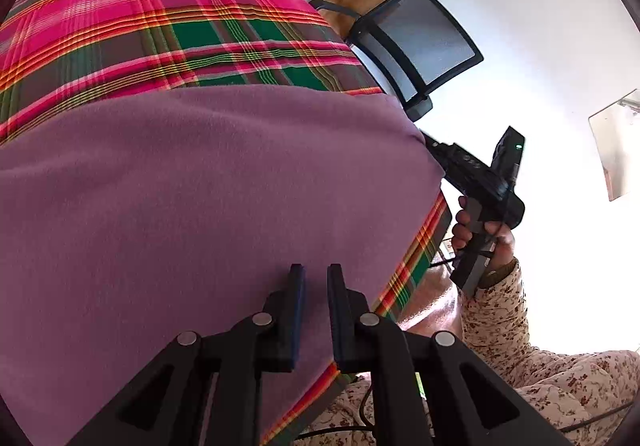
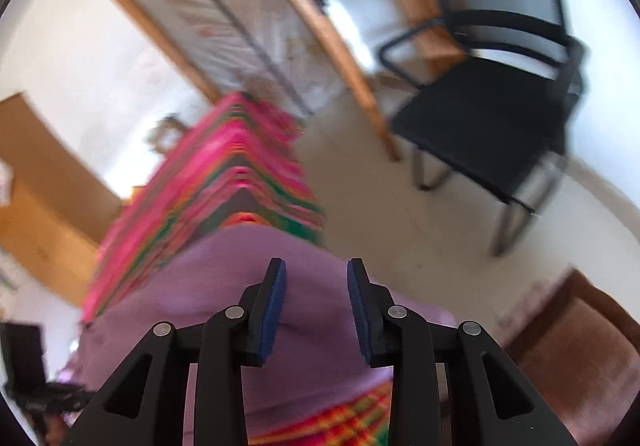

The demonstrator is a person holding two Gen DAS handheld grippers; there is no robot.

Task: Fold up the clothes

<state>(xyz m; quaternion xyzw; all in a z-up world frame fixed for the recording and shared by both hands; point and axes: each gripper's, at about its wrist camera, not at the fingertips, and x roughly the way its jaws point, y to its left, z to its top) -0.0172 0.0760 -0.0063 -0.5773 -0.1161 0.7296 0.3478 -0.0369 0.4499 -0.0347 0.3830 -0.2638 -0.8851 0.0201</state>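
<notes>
Matt purple fleece garment (image 1: 192, 186) on woven plaid tablecloth (image 1: 152, 18).

Bright daylight, blown-out whites, fisheye warping, right-view motion blur.

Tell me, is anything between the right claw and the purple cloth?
Nothing visible is. The right claw is open just above the purple cloth, which lies on the plaid tablecloth. Only air shows between its pads.

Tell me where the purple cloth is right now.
The purple cloth lies spread on the plaid tablecloth, filling the lower left of the left wrist view, under both grippers; the black chair stands off its right edge.
</notes>
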